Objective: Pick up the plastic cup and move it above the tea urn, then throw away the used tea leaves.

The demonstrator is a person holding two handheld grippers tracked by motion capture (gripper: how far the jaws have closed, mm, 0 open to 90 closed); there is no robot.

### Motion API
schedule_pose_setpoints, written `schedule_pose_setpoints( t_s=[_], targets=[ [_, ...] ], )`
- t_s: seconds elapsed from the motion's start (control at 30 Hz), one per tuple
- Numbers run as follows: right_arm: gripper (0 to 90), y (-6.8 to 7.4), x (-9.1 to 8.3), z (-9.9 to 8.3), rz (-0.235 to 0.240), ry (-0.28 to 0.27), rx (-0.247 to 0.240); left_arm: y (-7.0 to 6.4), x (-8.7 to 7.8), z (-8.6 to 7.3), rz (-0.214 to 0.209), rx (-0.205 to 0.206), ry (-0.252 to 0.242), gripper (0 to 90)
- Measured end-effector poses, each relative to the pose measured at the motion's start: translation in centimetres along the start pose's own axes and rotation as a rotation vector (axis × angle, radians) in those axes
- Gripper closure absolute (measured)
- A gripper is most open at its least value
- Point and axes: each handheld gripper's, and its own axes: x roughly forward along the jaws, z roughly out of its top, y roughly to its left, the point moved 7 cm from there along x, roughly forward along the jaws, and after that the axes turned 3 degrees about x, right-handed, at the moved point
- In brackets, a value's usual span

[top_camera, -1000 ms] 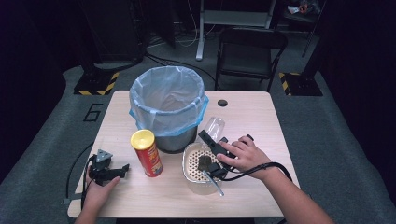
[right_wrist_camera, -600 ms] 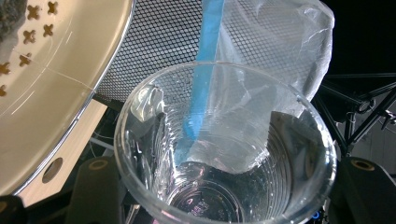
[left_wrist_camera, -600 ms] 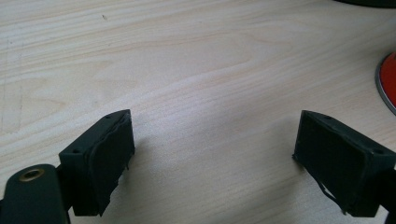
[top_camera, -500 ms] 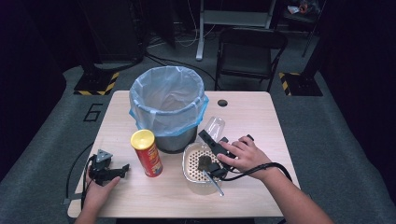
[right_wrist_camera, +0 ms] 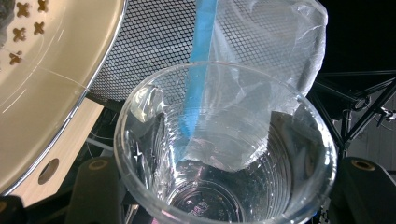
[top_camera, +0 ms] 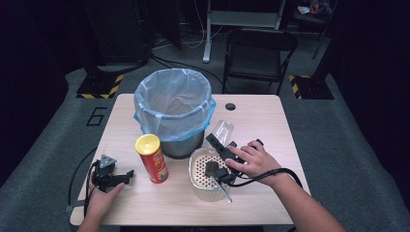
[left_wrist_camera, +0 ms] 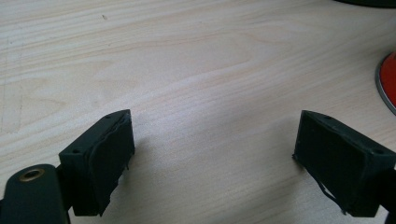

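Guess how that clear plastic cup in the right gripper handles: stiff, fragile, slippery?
The clear plastic cup looks thin-walled with fine ribs, so it probably flexes or crumples under a hard squeeze. It looks empty, so it is likely very light. Its glossy wall may slip between the right gripper jaws, and being round it would probably roll if laid on the table.

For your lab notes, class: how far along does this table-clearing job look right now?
Early stage. Done: nothing obviously. In hand: the right gripper holds a clear plastic cup beside the lined bin. Left: the red can and bowl sit on the table; the left gripper rests open.
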Motion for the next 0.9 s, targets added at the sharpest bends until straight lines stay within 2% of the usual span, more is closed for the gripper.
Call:
schedule_pose_setpoints(
  t_s=[0.37,0.53,0.63,0.8,0.9],
  targets=[
    [35.4,-0.05,0.05,0.17,0.003,-0.009,0.005,0.01,0.01,0.02,0.0,0.0,-0.001,11.7],
    [35.2,-0.01,0.0,0.18,-0.011,0.0,0.017,0.01,0.01,0.01,0.0,0.0,-0.001,11.6],
    [35.2,-0.32,-0.09,0.11,-0.014,0.004,0.041,-0.03,0.03,0.03,-0.001,-0.004,-0.004,11.7],
    [35.0,-0.04,-0.15,-0.16,-0.014,0.014,0.137,-0.01,0.01,0.02,0.0,-0.002,-0.001,11.6],
    [34.9,-0.22,-0.11,-0.21,-0.013,0.012,0.135,0.0,0.04,0.03,-0.001,0.0,-0.003,11.7]
  ],
)
